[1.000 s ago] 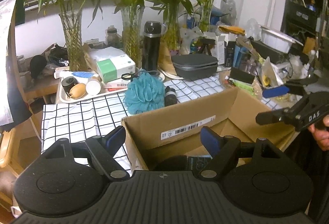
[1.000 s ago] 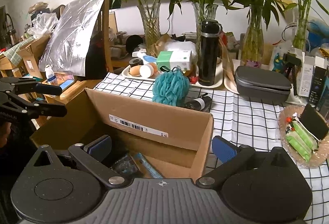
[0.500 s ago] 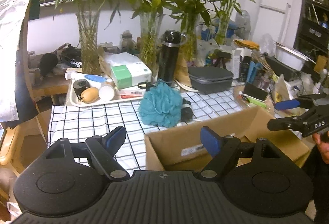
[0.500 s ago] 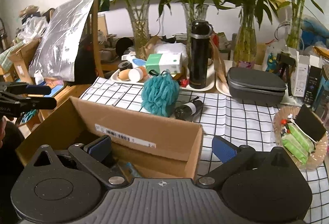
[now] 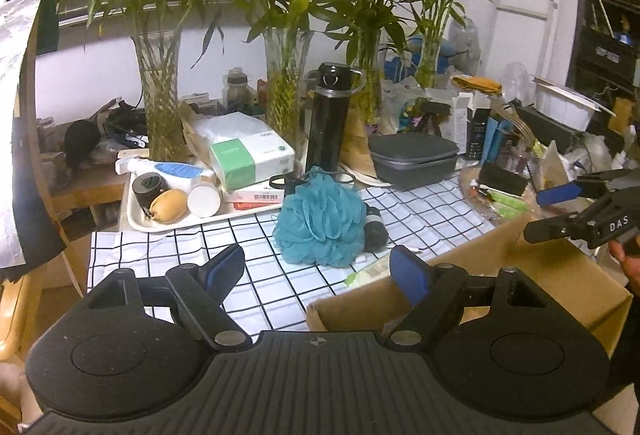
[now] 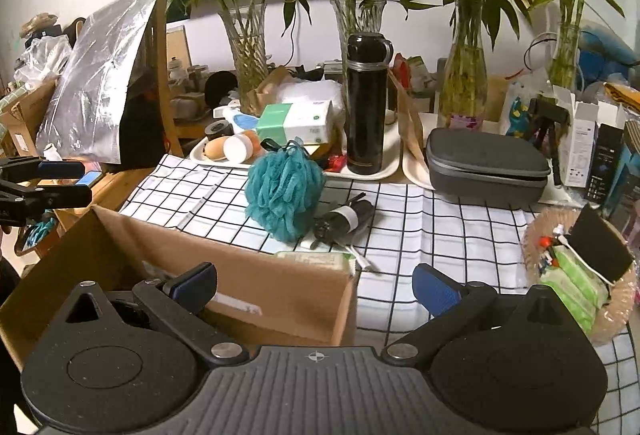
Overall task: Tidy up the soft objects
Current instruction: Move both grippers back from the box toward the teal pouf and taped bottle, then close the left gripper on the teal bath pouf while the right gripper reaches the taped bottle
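The teal bath pouf [image 5: 322, 221] sits on the checked cloth of the worktop [image 5: 168, 255], straight ahead of the left claw [image 5: 318, 269] and only a little beyond its fingertips, roughly on the line between the 2 blue pads. The left claw is spread wide with nothing between its fingers. From the right claw [image 6: 316, 281], also wide open and empty, the pouf [image 6: 284, 187] lies ahead and slightly to its left, past the far wall of the cardboard box [image 6: 256, 275], so the left claw looks the nearer. The pouf is a rounded ball with no clear long axis. A dark rolled item [image 6: 346, 217] touches its side, partly hidden. The box's inside is mostly cut off by both claws, and a pale green pack [image 6: 316, 259] behind its rim is hard to identify.
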